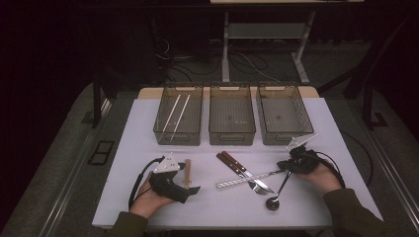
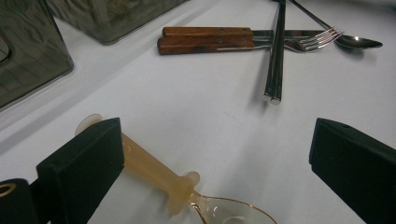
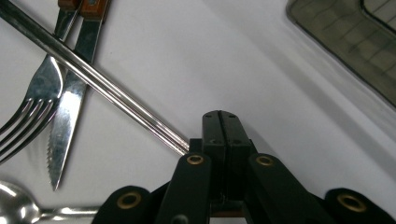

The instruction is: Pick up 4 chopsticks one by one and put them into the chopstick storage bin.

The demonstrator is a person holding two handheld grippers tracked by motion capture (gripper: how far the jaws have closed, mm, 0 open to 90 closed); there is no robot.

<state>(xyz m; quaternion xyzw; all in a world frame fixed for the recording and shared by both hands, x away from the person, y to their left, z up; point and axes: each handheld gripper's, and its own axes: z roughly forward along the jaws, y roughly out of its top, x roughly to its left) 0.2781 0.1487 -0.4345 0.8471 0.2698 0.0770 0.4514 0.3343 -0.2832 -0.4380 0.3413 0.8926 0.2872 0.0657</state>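
My left gripper (image 1: 191,179) rests on the white table (image 1: 138,148) at the front left, open, its jaws standing wide apart (image 2: 219,158). A tan plastic spoon (image 2: 154,172) with a clear bowl lies on the table by its left jaw; its handle passes behind that jaw. My right gripper (image 1: 284,167) sits at the front right, shut (image 3: 226,126), nothing between its jaws. The near end of a pair of metal chopsticks (image 3: 112,93) lies just beside its tips. The chopsticks cross a wood-handled knife (image 3: 65,116) and fork (image 3: 32,102). A metal spoon (image 1: 276,195) lies below them.
Three clear bins stand in a row at the back of the table: left (image 1: 163,133), middle (image 1: 232,136), right (image 1: 285,138). Two white chopsticks (image 1: 176,111) lie in the left one. The table's front edge runs close under both hands.
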